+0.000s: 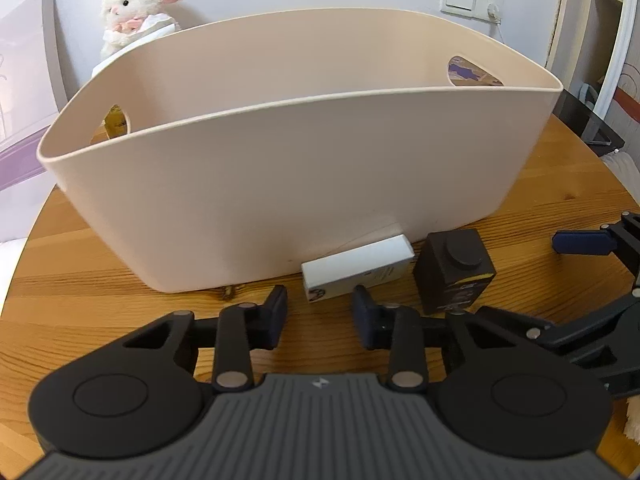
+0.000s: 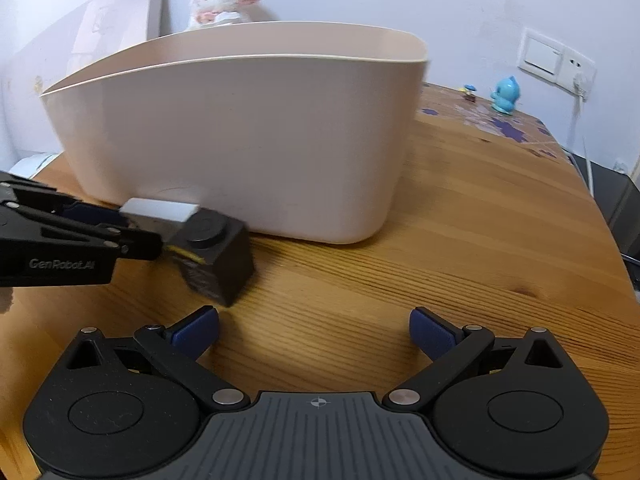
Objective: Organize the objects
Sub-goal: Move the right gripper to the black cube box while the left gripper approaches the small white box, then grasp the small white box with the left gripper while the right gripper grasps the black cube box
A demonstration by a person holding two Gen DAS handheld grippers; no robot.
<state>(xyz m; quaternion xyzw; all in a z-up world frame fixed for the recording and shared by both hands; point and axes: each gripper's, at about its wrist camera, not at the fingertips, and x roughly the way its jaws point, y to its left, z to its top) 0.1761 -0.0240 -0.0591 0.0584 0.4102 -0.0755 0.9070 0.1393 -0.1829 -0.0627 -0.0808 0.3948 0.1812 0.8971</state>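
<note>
Only the right wrist view shows the far corner of the wooden table: one blue toy figure and a tiny figurine beside it. The left wrist view alone looks over the rim of the beige basket, though its floor stays hidden.

Two small things lie at the basket's near wall: one white box, on its side and touching or almost touching the wall, and one black carton, upright just to its right. The left gripper hovers narrowly parted just before the white box, holding nothing. The right gripper is spread wide and empty over bare wood, with open tabletop running ahead to the table edge. One plush lamb peeks from behind the basket.
</note>
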